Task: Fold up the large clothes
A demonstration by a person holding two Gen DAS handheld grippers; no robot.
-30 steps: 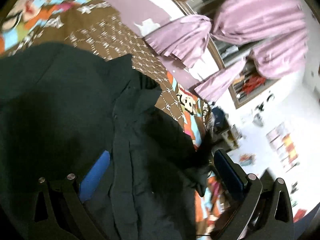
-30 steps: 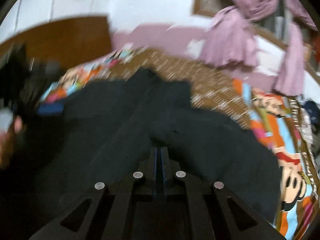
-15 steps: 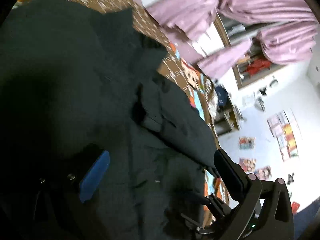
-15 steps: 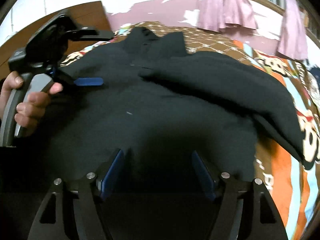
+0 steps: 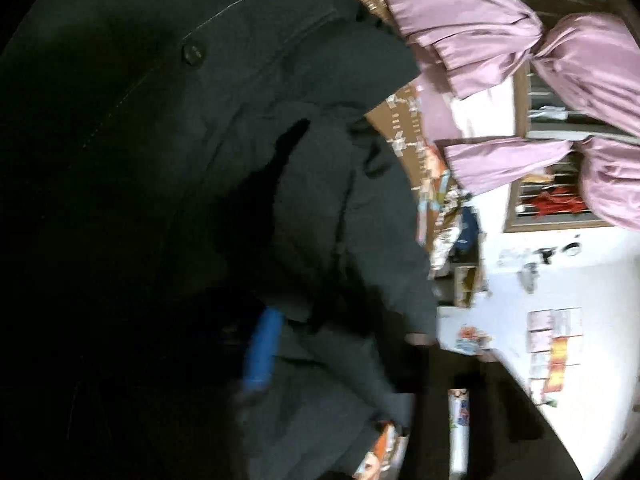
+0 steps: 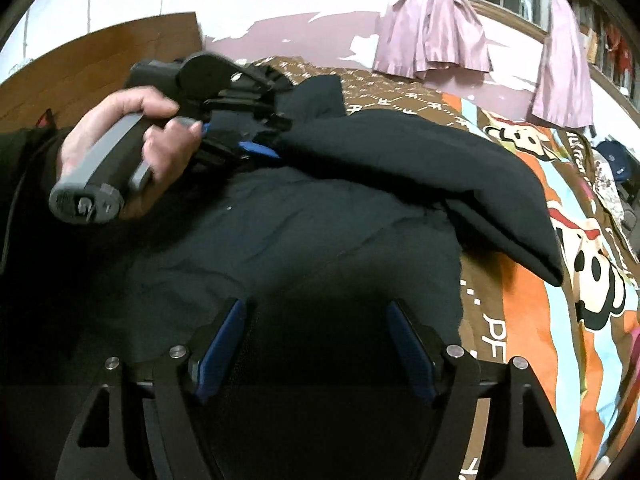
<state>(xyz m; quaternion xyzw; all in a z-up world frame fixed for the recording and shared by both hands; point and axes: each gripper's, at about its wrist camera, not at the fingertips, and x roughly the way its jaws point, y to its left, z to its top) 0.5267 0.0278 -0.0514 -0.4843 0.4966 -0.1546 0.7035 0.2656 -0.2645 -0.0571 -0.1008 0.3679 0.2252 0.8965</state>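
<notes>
black coat (image 6: 304, 216) spread on bed (image 6: 520, 320), sleeve (image 6: 420, 168) folded across. left claw (image 6: 256, 146) at sleeve's near end, closure can't tell; right claw (image 6: 316, 344) wide, holding nothing. risk: thick sleeve slipping, fold springing back.

L wrist cam: very close over the black coat (image 5: 224, 152), rolled sideways, facing toward the purple curtains (image 5: 520, 40) at 2 o'clock; blurred. R wrist cam: set further back, low above the coat (image 6: 304, 216), facing across the bedspread (image 6: 532, 240) to the wall; curtains (image 6: 436, 24) at 1 o'clock. Shared: coat, bedspread, curtains. R view also catches the left gripper (image 6: 256, 146) at 10 o'clock.
</notes>
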